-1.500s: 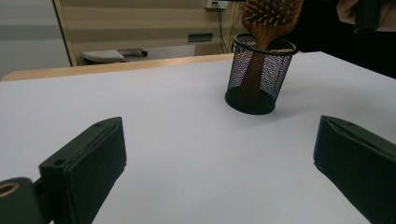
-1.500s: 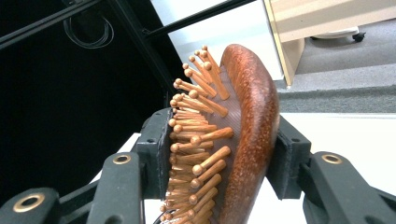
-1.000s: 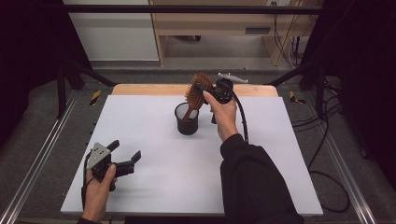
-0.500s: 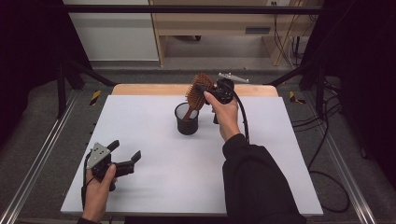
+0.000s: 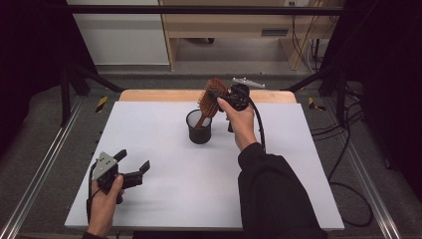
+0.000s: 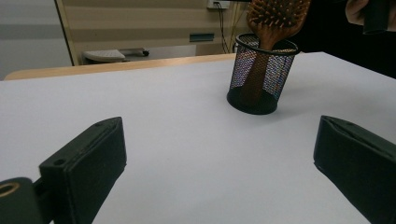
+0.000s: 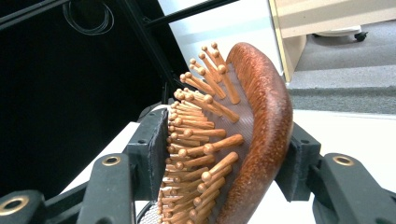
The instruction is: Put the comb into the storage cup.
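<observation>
Even overhead light on the white table; dark surroundings; near tongs softly blurred.

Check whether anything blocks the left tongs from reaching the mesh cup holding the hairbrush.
Nothing visible does: bare white table lies between the open left tongs and the mesh cup. The right tongs flank the hairbrush head above it.

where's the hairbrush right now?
High view: the hairbrush stands handle-down in the black mesh cup at the table's far centre, its head between the right gripper jaws.

brush: reddish-brown (pale pins) | mesh cup: black | table: white
</observation>
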`<action>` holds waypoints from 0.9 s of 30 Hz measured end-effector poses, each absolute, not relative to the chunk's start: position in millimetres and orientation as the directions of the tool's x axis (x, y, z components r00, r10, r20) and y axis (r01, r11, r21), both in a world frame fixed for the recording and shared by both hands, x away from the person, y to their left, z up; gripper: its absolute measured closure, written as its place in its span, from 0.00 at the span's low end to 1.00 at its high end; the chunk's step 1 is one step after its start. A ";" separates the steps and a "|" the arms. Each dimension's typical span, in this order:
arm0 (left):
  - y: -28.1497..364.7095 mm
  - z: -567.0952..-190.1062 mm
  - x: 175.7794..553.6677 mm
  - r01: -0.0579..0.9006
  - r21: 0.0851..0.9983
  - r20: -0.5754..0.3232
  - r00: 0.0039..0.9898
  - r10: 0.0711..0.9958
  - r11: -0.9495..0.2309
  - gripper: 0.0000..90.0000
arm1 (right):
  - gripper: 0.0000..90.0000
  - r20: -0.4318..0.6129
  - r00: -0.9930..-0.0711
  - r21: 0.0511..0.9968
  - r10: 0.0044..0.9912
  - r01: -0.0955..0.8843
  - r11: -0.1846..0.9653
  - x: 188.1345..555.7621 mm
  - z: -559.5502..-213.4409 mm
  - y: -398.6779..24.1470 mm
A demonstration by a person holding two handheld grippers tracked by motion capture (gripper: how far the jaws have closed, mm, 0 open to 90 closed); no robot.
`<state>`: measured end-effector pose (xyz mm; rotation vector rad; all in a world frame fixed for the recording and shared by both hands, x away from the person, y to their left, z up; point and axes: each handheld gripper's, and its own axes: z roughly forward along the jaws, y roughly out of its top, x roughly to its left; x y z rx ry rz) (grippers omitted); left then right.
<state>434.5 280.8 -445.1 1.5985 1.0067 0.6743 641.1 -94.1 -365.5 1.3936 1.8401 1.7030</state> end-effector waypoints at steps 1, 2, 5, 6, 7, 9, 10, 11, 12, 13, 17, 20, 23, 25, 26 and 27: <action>280.5 -445.2 434.6 0.262 0.963 -0.076 0.481 0.874 -0.061 0.03 | 0.48 0.393 -0.499 0.878 0.772 0.452 -0.155 641.0 -365.4 -94.0; 280.5 -445.2 434.6 0.264 0.963 -0.076 0.481 0.874 -0.061 0.03 | 0.48 0.393 -0.499 0.878 0.772 0.453 -0.155 640.9 -365.3 -94.0; 280.3 -445.3 434.5 0.265 0.962 -0.073 0.483 0.872 -0.066 0.03 | 0.48 0.392 -0.500 0.878 0.772 0.453 -0.153 640.8 -365.1 -94.1; 280.3 -445.3 434.6 0.265 0.962 -0.073 0.484 0.872 -0.067 0.03 | 0.48 0.393 -0.499 0.878 0.772 0.454 -0.153 640.8 -365.1 -94.2; 280.4 -445.3 434.6 0.265 0.962 -0.073 0.483 0.872 -0.066 0.03 | 0.48 0.392 -0.500 0.878 0.772 0.454 -0.152 640.9 -365.1 -94.2; 280.3 -445.3 434.7 0.264 0.963 -0.076 0.481 0.873 -0.062 0.03 | 0.48 0.392 -0.500 0.878 0.772 0.453 -0.152 640.8 -365.0 -94.1; 280.4 -445.4 434.6 0.265 0.962 -0.075 0.481 0.873 -0.063 0.03 | 0.48 0.391 -0.500 0.878 0.772 0.453 -0.151 640.8 -365.0 -94.0; 280.4 -445.4 434.8 0.264 0.962 -0.075 0.481 0.874 -0.062 0.03 | 0.48 0.390 -0.501 0.879 0.773 0.452 -0.151 640.9 -365.1 -94.0; 280.4 -445.5 434.8 0.265 0.962 -0.076 0.480 0.874 -0.062 0.03 | 0.48 0.392 -0.500 0.878 0.772 0.454 -0.152 640.9 -365.1 -94.0; 280.3 -445.5 434.8 0.265 0.962 -0.076 0.480 0.874 -0.062 0.03 | 0.48 0.392 -0.499 0.878 0.773 0.454 -0.152 640.9 -365.1 -94.1; 280.0 -445.5 434.7 0.266 0.962 -0.075 0.482 0.873 -0.064 0.03 | 0.47 0.389 -0.500 0.879 0.774 0.453 -0.149 640.9 -365.1 -93.9; 280.0 -445.5 434.7 0.266 0.962 -0.075 0.482 0.873 -0.064 0.03 | 0.47 0.390 -0.497 0.878 0.775 0.455 -0.149 640.9 -364.9 -94.0; 280.1 -445.6 434.8 0.267 0.962 -0.075 0.482 0.873 -0.064 0.03 | 0.46 0.388 -0.497 0.879 0.776 0.454 -0.148 641.1 -365.0 -94.3; 280.0 -445.7 434.8 0.268 0.961 -0.076 0.481 0.873 -0.064 0.03 | 0.46 0.395 -0.496 0.875 0.774 0.459 -0.153 641.1 -365.0 -94.9; 280.0 -445.8 434.8 0.269 0.961 -0.076 0.482 0.873 -0.064 0.03 | 0.45 0.396 -0.493 0.874 0.775 0.460 -0.154 641.3 -365.0 -95.2; 279.9 -445.8 434.8 0.269 0.961 -0.077 0.482 0.873 -0.064 0.03 | 0.43 0.396 -0.492 0.874 0.776 0.461 -0.154 641.5 -365.0 -95.4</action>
